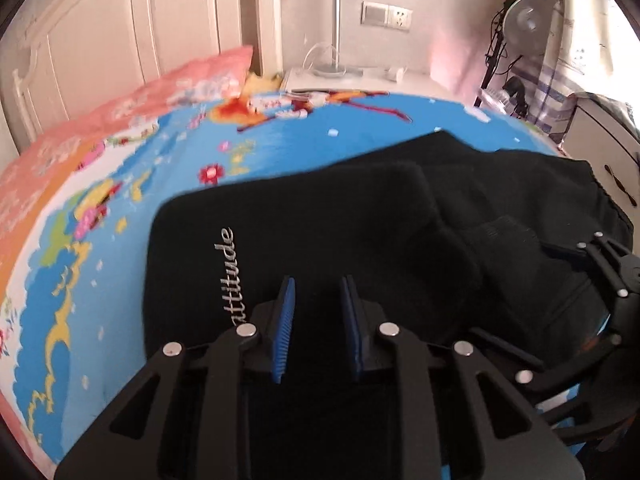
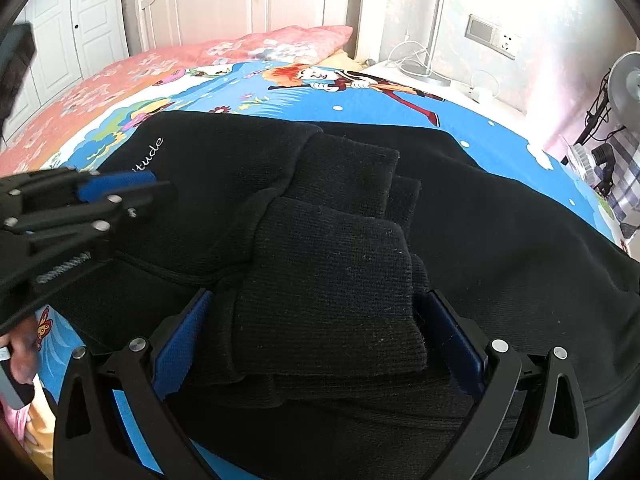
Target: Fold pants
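From your left wrist camera, the black pants (image 1: pixel 360 216) lie folded on the blue cartoon bedsheet (image 1: pixel 168 148), and they serve as the landmark here. Your left gripper (image 1: pixel 316 320) hovers low over the near part of the pants, just right of the white "attitude" lettering (image 1: pixel 229 276). Its blue pads (image 1: pixel 285 328) stand a little apart with nothing between them, so the claw is released. At the right edge of the pants you can see your right gripper (image 1: pixel 600 264) from the side. Beyond the pants a pink pillow (image 1: pixel 132 100) lies at the white headboard (image 1: pixel 120 28), with a white nightstand (image 1: pixel 344 76) to the far side.

From your right wrist camera, the pants (image 2: pixel 480 208) fill the middle of the bedsheet (image 2: pixel 460 120). Your right gripper (image 2: pixel 320 344) is spread wide, its blue pads (image 2: pixel 180 340) flanking the ribbed cuffs (image 2: pixel 332 272) stacked on top of the pants. I cannot tell whether the pads touch the fabric; the claw is not clenched on it. Your left gripper (image 2: pixel 120 186) reaches in from the left over the lettered corner of the pants. The pillow (image 2: pixel 276 46) lies beyond the pants.
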Available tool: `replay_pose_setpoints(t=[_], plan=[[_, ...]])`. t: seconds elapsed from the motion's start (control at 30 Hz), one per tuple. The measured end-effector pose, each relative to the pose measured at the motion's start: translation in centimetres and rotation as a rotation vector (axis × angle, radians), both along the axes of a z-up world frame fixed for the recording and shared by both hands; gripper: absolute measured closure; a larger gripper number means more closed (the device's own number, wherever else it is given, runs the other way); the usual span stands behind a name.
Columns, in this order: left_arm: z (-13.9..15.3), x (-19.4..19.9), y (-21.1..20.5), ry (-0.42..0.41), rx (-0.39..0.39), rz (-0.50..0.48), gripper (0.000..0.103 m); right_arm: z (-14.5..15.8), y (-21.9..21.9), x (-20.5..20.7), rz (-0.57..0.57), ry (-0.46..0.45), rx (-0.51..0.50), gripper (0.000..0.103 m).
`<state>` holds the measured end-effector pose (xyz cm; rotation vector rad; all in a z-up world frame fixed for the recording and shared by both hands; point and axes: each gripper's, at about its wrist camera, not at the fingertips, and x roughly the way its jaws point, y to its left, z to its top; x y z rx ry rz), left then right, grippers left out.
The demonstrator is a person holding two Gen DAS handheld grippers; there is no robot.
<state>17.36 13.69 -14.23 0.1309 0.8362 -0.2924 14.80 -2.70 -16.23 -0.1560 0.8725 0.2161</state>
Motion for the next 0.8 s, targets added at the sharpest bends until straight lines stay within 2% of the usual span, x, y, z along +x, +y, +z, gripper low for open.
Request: replay_pose_setpoints(t=[0.17, 0.23, 0.33, 0.37, 0.43, 0.53, 0.57, 0.6, 0.63, 0.67, 0.7, 0.77, 0.8], plan=[[-0.6, 0.5, 0.0, -0.010, 0.022, 0.000, 0.083, 0.0, -0.1, 0.0, 0.000, -0.004, 0.001, 0.005], [-1.0, 0.3, -0.4, -0.016, 0.040, -0.017, 0.097, 0.0, -0.1, 0.1, 0.002, -0.001, 0.002, 0.005], [-0.7, -0.9, -1.1, -0.011, 0.072, -0.059, 0.103, -0.1, 0.0, 0.0, 0.001, 0.003, 0.004, 0.005], [-0.1, -1.6, -0.5, 0.011, 0.009, -0.085, 0.103, 0.0, -0.1, 0.0, 0.002, 0.002, 0.003, 0.005], [1.0, -2.9, 2.1, 0.042, -0.148, -0.070, 0.103, 0.0, -0.1, 0.1, 0.003, 0.002, 0.004, 0.005], [1.1, -5.6, 6.8, 0.091, -0.335, -0.067, 0.103, 0.1, 0.0, 0.1, -0.001, 0.002, 0.008, 0.005], [1.0, -6.7, 8.0, 0.088, -0.337, -0.049, 0.101, 0.1, 0.0, 0.1, -0.001, 0.000, 0.006, 0.005], [0.9, -7.5, 8.9, 0.075, -0.312, -0.014, 0.087, 0.1, 0.1, 0.1, -0.001, 0.000, 0.004, 0.005], [1.0, -8.3, 9.8, 0.054, -0.297, 0.026, 0.061, 0.2, 0.1, 0.1, 0.000, 0.003, 0.005, 0.005], [1.2, -8.8, 10.5, 0.038, -0.303, 0.054, 0.044, 0.2, 0.0, 0.2, 0.000, 0.006, 0.005, 0.005], [1.4, -9.3, 11.2, 0.024, -0.319, 0.079, 0.034, 0.4, 0.0, 0.2, -0.002, 0.008, 0.002, 0.005], [1.1, -9.4, 11.4, 0.025, -0.331, 0.108, 0.035, 1.2, 0.4, 0.1, -0.006, -0.020, -0.025, 0.005], [0.8, -9.3, 11.3, 0.026, -0.331, 0.119, 0.037, 2.1, 0.9, -0.3, 0.005, -0.066, -0.039, 0.005]])
